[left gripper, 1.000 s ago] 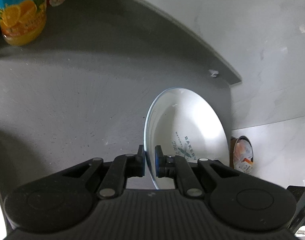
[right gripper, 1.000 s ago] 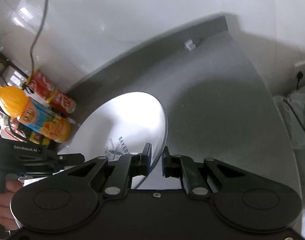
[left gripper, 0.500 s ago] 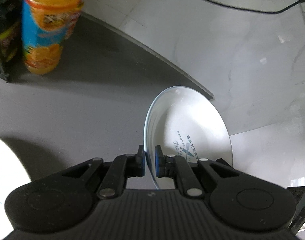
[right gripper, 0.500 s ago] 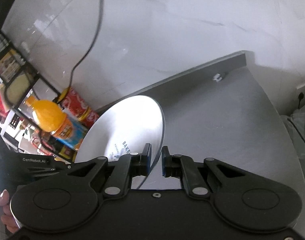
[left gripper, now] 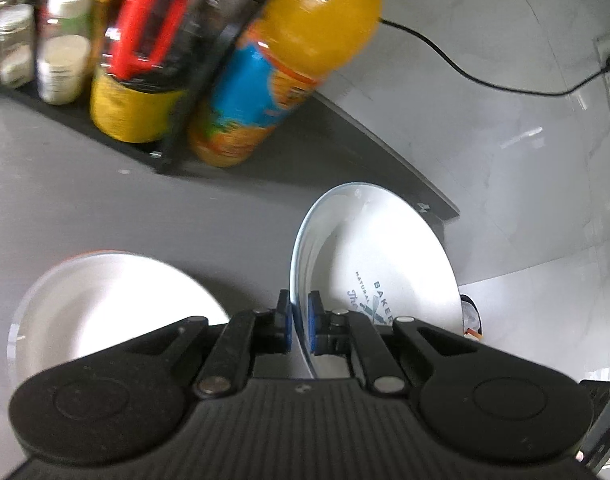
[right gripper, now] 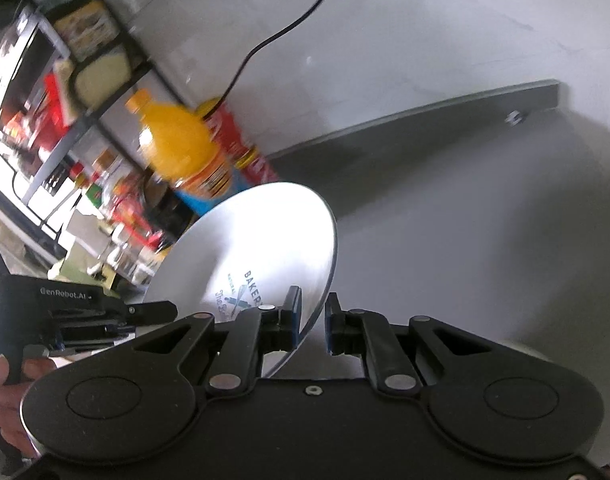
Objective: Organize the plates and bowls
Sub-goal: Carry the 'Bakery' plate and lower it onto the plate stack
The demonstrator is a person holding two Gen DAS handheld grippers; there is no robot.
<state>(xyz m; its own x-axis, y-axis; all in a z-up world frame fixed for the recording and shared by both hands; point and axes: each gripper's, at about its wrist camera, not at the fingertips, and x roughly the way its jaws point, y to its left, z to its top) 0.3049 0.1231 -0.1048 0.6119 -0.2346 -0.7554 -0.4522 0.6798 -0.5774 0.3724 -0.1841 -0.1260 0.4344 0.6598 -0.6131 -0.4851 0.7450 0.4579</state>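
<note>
The left gripper [left gripper: 299, 322] has its jaws clamped on the rim of a white plate [left gripper: 381, 256], held on edge above the grey surface [left gripper: 105, 200]. The plate's face carries a printed mark reading "NATURAL", "BAKER…" and a script "The…", with the rest hidden behind the jaws. The right gripper [right gripper: 311, 316] likewise pinches a plate rim [right gripper: 265, 240] with the same "BAKER" print; whether both grippers share one plate or each holds its own is hard to say. A second white dish [left gripper: 105, 308] lies flat on the surface to the left, blurred. One orange juice bottle [left gripper: 293, 52] with a blue label stands by a black rack [left gripper: 185, 120] of jars. In the right wrist view the left device [right gripper: 65, 300] reads "enRobot.AI", gripped by a hand [right gripper: 9, 392]. One black cable [left gripper: 485, 80] runs to a wall socket.
</note>
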